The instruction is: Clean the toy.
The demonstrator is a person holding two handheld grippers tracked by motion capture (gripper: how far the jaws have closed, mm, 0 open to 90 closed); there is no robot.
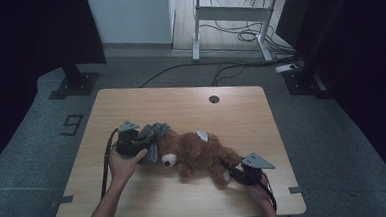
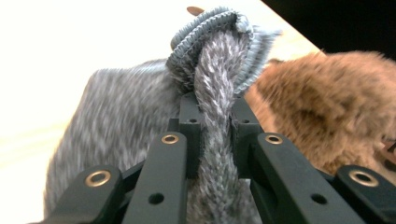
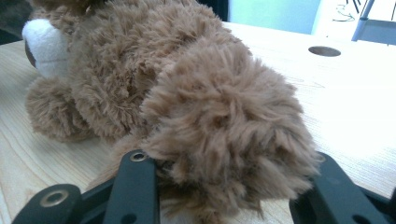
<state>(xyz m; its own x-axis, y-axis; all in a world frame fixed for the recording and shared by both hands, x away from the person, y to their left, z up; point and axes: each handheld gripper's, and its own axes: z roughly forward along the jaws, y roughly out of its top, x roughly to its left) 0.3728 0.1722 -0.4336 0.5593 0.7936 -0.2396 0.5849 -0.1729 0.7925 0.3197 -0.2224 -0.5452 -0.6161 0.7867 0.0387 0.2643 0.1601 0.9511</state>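
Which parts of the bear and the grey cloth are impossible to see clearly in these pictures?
- High view: the top of the teddy bear's head, covered by the grey knitted cloth.
- High view: the white tag on its back is too small to read.
- Left gripper view: the cloth's lower part, hidden behind the left gripper.
- Right gripper view: the bear's head, cut off by the top edge.

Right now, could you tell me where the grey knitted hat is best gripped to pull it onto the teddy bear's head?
Grip the grey knitted hat at its ribbed rim, coming from the crown side, away from the teddy bear. The rim is thick and folded, and the left gripper pinches a bunch of knit just below it.
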